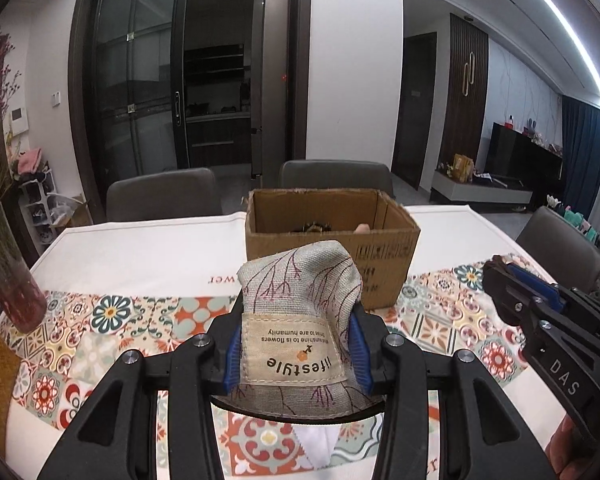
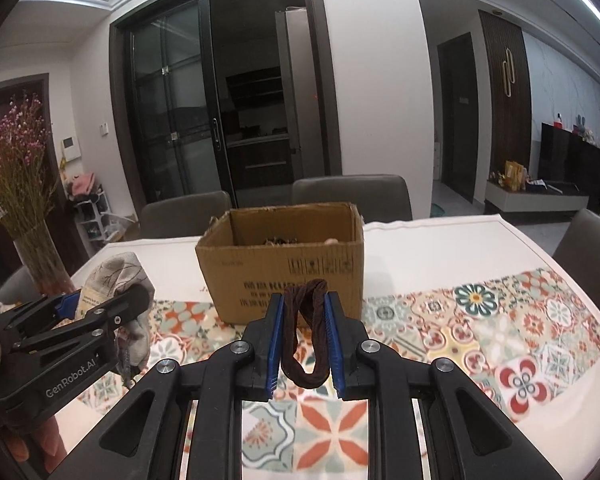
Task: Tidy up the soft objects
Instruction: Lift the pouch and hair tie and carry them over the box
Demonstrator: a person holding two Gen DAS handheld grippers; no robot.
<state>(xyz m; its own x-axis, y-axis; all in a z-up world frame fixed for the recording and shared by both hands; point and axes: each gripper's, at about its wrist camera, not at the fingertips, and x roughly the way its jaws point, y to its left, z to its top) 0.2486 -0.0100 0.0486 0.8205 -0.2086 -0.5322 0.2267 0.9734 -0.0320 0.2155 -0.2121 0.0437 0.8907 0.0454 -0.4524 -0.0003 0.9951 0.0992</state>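
My left gripper (image 1: 296, 320) is shut on a grey linen pouch (image 1: 300, 280) with dark red branch print and a beige "lifestyle" label; it is held above the table. The right wrist view has the same pouch (image 2: 116, 276) at the left, in the left gripper (image 2: 100, 300). My right gripper (image 2: 304, 308) is shut on a brown hair band (image 2: 306, 336) that loops between its blue pads. The right gripper (image 1: 512, 280) also juts in at the right of the left wrist view. An open cardboard box (image 1: 332, 248) (image 2: 284, 268) stands just beyond both grippers, with small items barely showing inside.
The table carries a white cloth with a patterned tile band (image 2: 480, 320). A glass vase of pink dried flowers (image 1: 8, 272) (image 2: 32, 216) stands at the left edge. Grey chairs (image 1: 336, 174) line the far side, another (image 1: 556, 240) at the right.
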